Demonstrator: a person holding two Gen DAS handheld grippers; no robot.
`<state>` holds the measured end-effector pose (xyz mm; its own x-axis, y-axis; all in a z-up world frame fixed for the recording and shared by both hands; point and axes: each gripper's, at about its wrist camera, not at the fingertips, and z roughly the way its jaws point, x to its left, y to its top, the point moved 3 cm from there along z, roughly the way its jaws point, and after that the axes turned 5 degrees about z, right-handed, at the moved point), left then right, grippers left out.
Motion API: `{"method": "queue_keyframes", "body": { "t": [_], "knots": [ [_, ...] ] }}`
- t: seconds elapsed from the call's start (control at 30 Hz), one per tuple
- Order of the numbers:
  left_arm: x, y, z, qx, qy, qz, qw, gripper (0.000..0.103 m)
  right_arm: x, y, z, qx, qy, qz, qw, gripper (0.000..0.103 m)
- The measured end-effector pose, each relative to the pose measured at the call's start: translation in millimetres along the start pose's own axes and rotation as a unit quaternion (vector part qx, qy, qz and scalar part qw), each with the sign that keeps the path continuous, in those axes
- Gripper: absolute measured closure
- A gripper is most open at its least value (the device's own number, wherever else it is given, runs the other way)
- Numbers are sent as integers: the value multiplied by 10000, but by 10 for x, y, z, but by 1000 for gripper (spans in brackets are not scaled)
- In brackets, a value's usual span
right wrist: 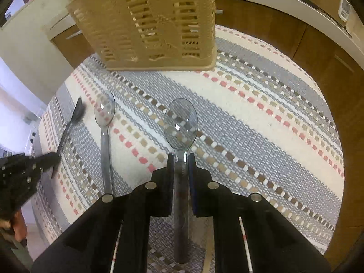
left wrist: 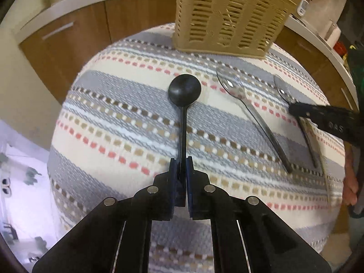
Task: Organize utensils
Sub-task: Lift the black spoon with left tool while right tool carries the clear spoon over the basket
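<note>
My left gripper point(left wrist: 181, 159) is shut on the handle of a black spoon point(left wrist: 184, 89), its bowl pointing toward the beige slotted utensil basket point(left wrist: 227, 16). My right gripper point(right wrist: 181, 155) is shut on the neck of a clear spoon with a grey handle point(right wrist: 180, 122). A second clear spoon point(right wrist: 105, 113) lies on the striped cloth to its left; in the left wrist view it lies in the middle point(left wrist: 232, 86). The basket point(right wrist: 147, 22) stands at the far edge of the table. The left gripper and the black spoon point(right wrist: 77, 113) show at the left of the right wrist view.
The round table is covered with a striped woven cloth point(left wrist: 118, 118). Brown cabinets point(left wrist: 68, 45) with a white counter stand behind it. A white appliance point(left wrist: 302, 6) sits on the counter at the right.
</note>
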<state>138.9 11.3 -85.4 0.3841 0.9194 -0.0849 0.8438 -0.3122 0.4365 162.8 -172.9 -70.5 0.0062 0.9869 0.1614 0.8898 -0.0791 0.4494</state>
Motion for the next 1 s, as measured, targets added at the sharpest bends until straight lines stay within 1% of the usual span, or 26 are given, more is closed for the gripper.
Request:
{"method": "queue_keyframes", "body": {
  "t": [0.03,0.1,0.13,0.17,0.3,0.4,0.47,0.5,0.53,0.6,0.67,0.7,0.73,0.77,0.8,0.83,0.93,1.0],
  "knots": [
    [23,8,-6,9,-82,-74,9999,94,12,10,7,41,21,-16,10000,92],
    [87,-4,-36,17,-217,-175,9996,83,5,36,19,177,168,-17,9997,92],
    [123,31,-52,-61,-256,-240,9994,70,20,57,35,236,215,-20,9995,92],
    [181,163,-35,-125,-280,-270,9992,65,19,53,39,286,247,-37,9993,92],
    [272,392,58,-92,-262,-266,9993,65,-41,122,50,501,454,-28,9977,87],
    [235,541,186,81,-310,-119,9994,65,-19,167,55,528,406,-99,9977,87],
    [195,611,207,139,-208,23,9997,64,15,207,94,593,411,-145,9973,86],
    [169,643,223,195,-198,85,9996,64,37,232,114,633,413,-180,9970,83],
    [140,668,245,257,-157,144,9994,63,46,242,131,658,388,-222,9968,82],
    [63,727,280,360,-22,325,9988,62,95,244,132,734,256,-359,9963,82],
    [-42,734,312,461,286,605,9967,62,163,243,143,777,59,-562,9954,82],
    [-88,744,325,478,395,709,9956,62,195,236,143,761,-76,-663,9949,86],
    [-118,754,323,486,396,749,9952,69,211,225,141,710,-214,-749,9944,90],
    [-132,765,320,486,382,730,9954,78,276,224,169,677,-265,-818,9940,93],
    [-145,778,325,473,460,724,9952,86,292,216,168,645,-242,-843,9941,93],
    [-146,786,323,440,586,730,9946,98,316,214,184,621,-227,-828,9944,93],
    [-180,791,302,338,563,643,9958,99,274,195,120,491,15,-720,9962,93],
    [-124,737,205,146,483,539,9973,99,203,167,-31,297,219,-698,9969,93]
  ]
}}
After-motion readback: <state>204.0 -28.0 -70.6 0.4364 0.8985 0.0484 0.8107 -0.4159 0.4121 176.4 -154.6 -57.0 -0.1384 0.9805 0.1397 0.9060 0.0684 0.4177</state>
